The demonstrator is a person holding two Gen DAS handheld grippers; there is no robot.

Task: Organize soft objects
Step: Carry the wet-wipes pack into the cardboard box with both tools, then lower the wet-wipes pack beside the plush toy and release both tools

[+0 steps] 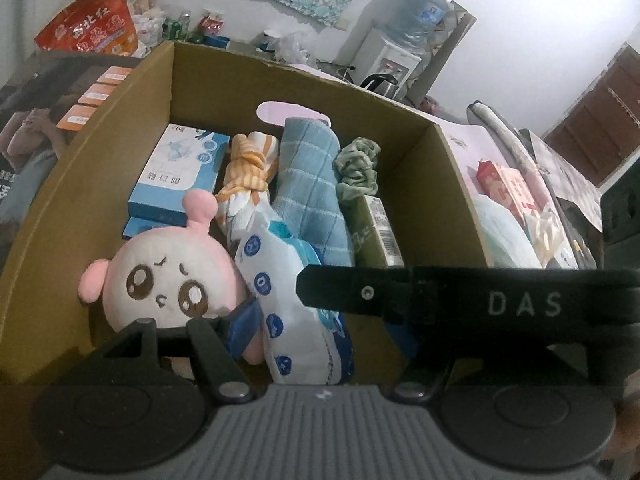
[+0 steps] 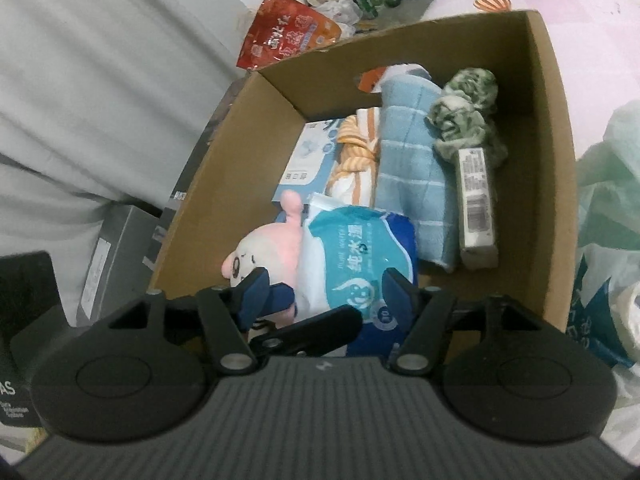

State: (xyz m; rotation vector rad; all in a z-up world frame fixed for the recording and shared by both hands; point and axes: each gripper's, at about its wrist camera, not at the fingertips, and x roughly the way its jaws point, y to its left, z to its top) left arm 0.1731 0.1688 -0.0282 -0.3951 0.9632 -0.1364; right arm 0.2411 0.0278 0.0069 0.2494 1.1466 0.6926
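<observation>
An open cardboard box (image 1: 120,128) (image 2: 548,160) holds the soft things. A pink and white plush toy (image 1: 160,276) (image 2: 256,252) lies at its near left. My left gripper (image 1: 320,320) is shut on the plush's lower body, its blue left pad (image 1: 244,316) against it. Its other finger is hidden behind a finger of my right gripper (image 1: 340,292). A blue and white wet-wipes pack (image 1: 276,280) (image 2: 356,252) lies beside the plush, between the pads of my open right gripper (image 2: 326,288). Behind lie a blue towel (image 1: 308,184), an orange striped cloth (image 1: 248,164) and a green scrunchie (image 1: 356,168).
The box also holds a blue mask box (image 1: 176,172) and a green carton (image 1: 380,232). Outside it are a red snack bag (image 1: 96,24), a water dispenser (image 1: 396,56), a pink tissue pack (image 1: 508,188), a grey box (image 2: 116,256) and plastic bags (image 2: 612,200).
</observation>
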